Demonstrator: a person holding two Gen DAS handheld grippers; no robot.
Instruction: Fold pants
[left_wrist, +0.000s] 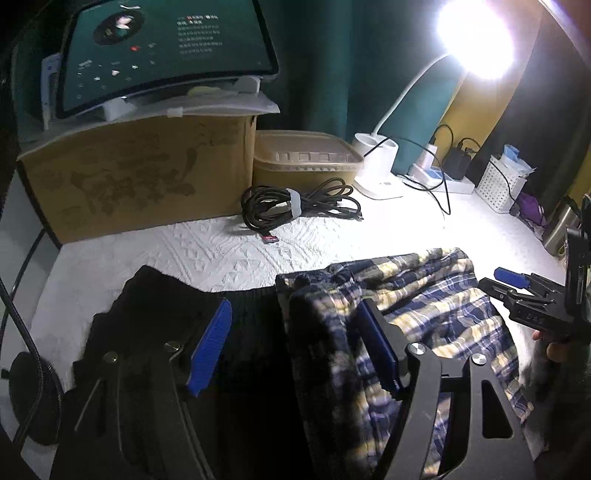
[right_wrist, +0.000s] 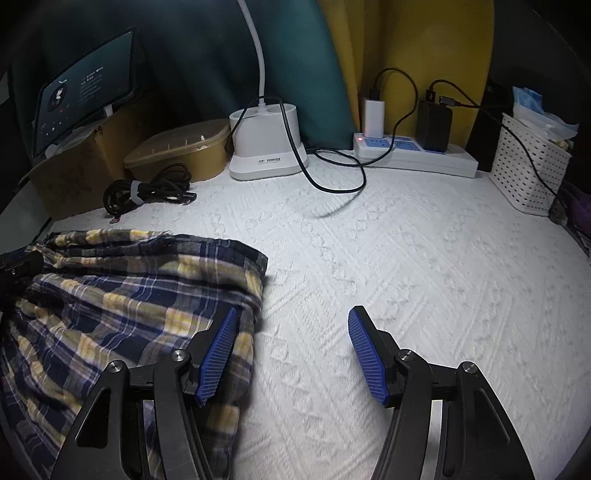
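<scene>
Plaid pants (left_wrist: 424, 314) in blue, yellow and white lie bunched on the white quilted surface (left_wrist: 207, 251). They also show in the right wrist view (right_wrist: 122, 302) at the left. My left gripper (left_wrist: 295, 350) is open, its fingers spread over the left edge of the plaid pants and a black garment (left_wrist: 147, 306) beside them. My right gripper (right_wrist: 291, 354) is open and empty, its left finger over the pants' right edge, its right finger over bare quilt. It shows in the left wrist view (left_wrist: 517, 291) at the far right.
A cardboard box (left_wrist: 140, 173) with a tablet (left_wrist: 166, 51) on top stands at the back left. A brown lidded container (left_wrist: 306, 158), a cable bundle (left_wrist: 299, 205), a lamp base (right_wrist: 266, 144), a power strip (right_wrist: 413, 151) and a white basket (right_wrist: 528, 177) line the back.
</scene>
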